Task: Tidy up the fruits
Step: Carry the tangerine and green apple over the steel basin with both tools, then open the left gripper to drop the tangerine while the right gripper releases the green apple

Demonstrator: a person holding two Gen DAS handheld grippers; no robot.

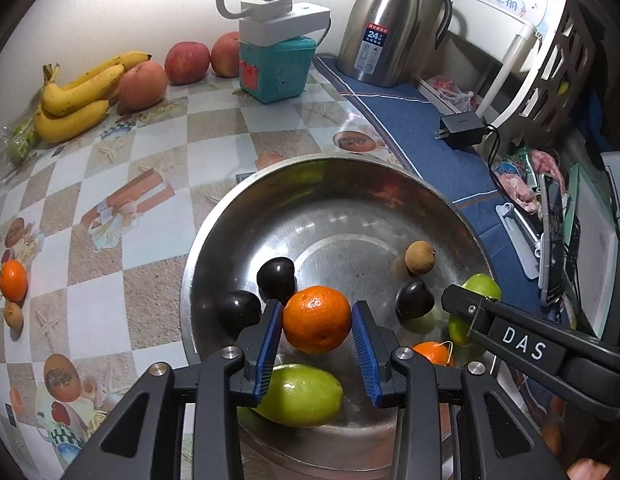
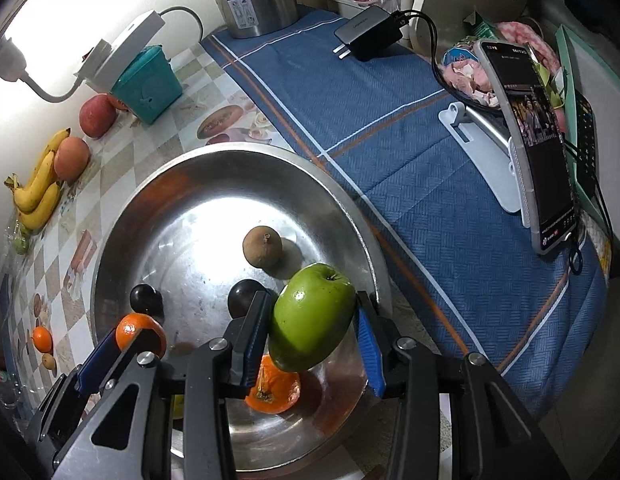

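- Left wrist view: the left gripper holds an orange between its blue pads, over the steel bowl.
- Below it in the bowl lie a green fruit, two dark plums, a small brown fruit and a second orange. Bananas and apples sit well apart on the bench, along the wall.
- Judgement: this orange is either coming out or going in. Keep the grip even and carry it level so the round skin does not slip from the pads.
- Right wrist view: the right gripper is clamped on a green apple, held above the bowl near its right rim, tilted with the stem end up.
- The apple is wide for the jaws, so squeeze firmly. A phone on a stand rests on the blue cloth to the right; steer away from it.
- Both grippers are close together over the bowl; moving one at a time should avoid a knock.
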